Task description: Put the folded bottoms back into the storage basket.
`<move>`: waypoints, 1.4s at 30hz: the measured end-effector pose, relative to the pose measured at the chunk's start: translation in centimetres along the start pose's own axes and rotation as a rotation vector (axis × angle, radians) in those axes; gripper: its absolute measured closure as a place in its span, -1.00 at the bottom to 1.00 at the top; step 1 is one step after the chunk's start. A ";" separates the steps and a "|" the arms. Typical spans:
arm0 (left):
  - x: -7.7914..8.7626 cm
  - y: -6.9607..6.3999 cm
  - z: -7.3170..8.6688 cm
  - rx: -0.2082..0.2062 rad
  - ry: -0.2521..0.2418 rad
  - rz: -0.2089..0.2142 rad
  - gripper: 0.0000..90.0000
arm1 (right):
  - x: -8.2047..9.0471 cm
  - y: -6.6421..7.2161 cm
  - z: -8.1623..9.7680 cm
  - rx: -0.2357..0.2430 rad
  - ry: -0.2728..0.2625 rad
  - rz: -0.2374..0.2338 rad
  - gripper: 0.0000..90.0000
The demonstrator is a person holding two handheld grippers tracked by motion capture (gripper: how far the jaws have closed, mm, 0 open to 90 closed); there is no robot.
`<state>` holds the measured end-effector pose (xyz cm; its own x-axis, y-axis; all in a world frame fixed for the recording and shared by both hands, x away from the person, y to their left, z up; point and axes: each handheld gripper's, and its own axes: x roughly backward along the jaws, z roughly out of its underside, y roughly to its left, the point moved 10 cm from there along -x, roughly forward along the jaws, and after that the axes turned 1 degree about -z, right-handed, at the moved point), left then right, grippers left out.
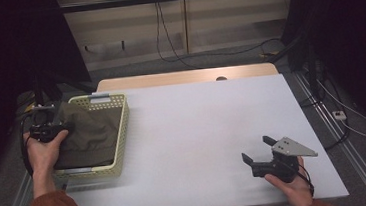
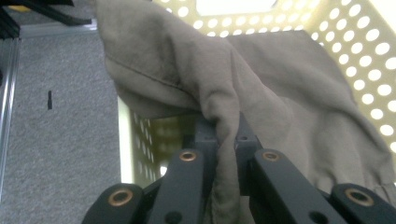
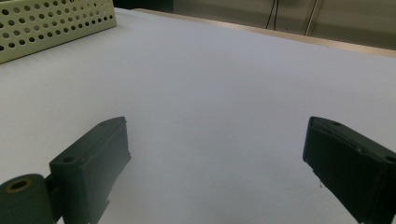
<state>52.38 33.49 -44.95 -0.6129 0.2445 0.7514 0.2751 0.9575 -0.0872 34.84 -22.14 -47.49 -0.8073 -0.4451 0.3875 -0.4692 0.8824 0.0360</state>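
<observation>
At nine o'clock on table: left gripper clenched on cloth over basket; right gripper at four o'clock, jaws apart.

The cloth lies in the basket at the table's left edge.

Soft cloth, pierced plastic, matt black hand-held grippers

The cloth was a soft, matt olive-grey weave with a stitched hem, creased into folds. The basket was pale yellow plastic, smooth and punched with round holes. The counter had a smooth, matt white top with a wood edge at its far side. The left hand-held gripper looked like matt black plastic with brassy rivets; the right hand-held gripper was equally dull.
</observation>
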 end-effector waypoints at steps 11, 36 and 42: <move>-1.4 -0.3 -0.1 -0.038 0.009 -0.016 0.90 | 0.0 0.0 0.0 -0.002 -0.002 -0.002 -0.84; -0.6 0.8 1.1 0.007 0.058 -0.007 0.72 | -0.1 0.0 0.0 -0.008 0.002 -0.002 -0.84; 1.1 1.2 0.1 0.046 -0.032 0.012 0.42 | 0.0 0.0 0.0 -0.009 0.003 0.000 -0.84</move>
<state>51.92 34.97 -44.28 -0.6335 0.2600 0.7287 0.2486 0.9603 -0.1265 34.86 -22.15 -47.54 -0.8062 -0.4447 0.3902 -0.4660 0.8837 0.0442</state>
